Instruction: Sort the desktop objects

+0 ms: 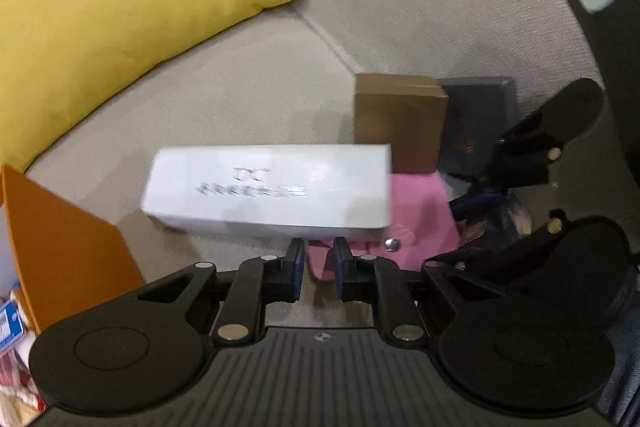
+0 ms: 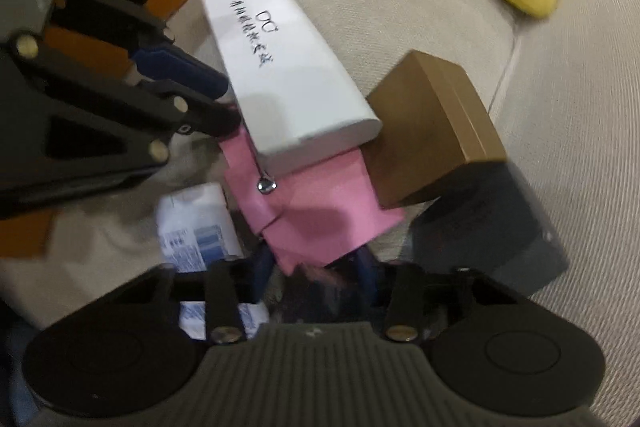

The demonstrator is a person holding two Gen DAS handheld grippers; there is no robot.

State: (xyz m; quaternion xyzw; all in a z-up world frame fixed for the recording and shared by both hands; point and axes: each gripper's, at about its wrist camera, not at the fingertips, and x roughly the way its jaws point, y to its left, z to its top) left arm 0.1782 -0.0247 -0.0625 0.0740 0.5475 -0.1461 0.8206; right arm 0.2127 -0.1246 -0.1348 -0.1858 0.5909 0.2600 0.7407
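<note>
A long white box (image 1: 268, 189) with dark print lies across a pink pouch (image 1: 420, 223) with a metal snap, on a beige sofa seat. My left gripper (image 1: 318, 269) is narrowly open, its blue-padded fingers just short of the box's near edge and over the pouch's corner. In the right wrist view the white box (image 2: 288, 79) rests on the pink pouch (image 2: 320, 203), and the left gripper (image 2: 224, 103) touches the box's side. My right gripper (image 2: 316, 279) has its fingers around the pouch's near end; the grip is blurred.
A brown box (image 1: 400, 123) and a dark box (image 1: 476, 123) stand behind the pouch. A yellow cushion (image 1: 120, 7) lies at the far left. An orange box flap (image 1: 60, 247) is at left. A white and blue packet (image 2: 196, 227) lies near the right gripper.
</note>
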